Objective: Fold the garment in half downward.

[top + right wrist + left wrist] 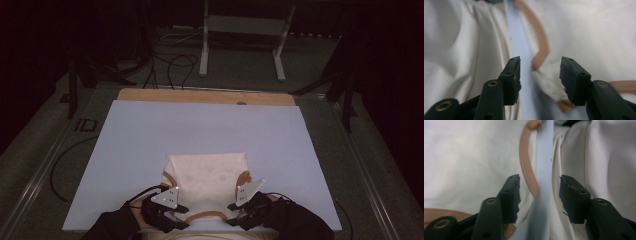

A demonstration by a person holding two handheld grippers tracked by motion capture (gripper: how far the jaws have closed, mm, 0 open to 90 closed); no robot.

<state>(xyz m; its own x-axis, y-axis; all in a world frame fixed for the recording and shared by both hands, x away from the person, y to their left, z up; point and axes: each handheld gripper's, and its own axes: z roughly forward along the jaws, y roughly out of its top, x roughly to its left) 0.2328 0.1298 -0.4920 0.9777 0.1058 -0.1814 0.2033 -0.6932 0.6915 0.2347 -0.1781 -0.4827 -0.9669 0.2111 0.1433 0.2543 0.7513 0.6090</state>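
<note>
A cream garment [207, 175] with tan trim [202, 216] lies folded on the lavender table top [150, 140], close to the near edge. My left gripper [181, 216] is at the garment's near left corner, pointing inward. In the left gripper view the left gripper [539, 178] stands open over the tan trim [526, 165], its pads pressing on nothing. My right gripper [234, 215] mirrors it at the near right corner. In the right gripper view the right gripper [540, 60] is open above the garment's corner [549, 82] and trim [541, 40].
A narrow strip of table top [545, 157] separates the garment from pale cloth [604, 157] at the person's body. A wooden edge [205, 96] borders the table's far side. Beyond it are a white frame [245, 30] and cables [170, 65] on the floor.
</note>
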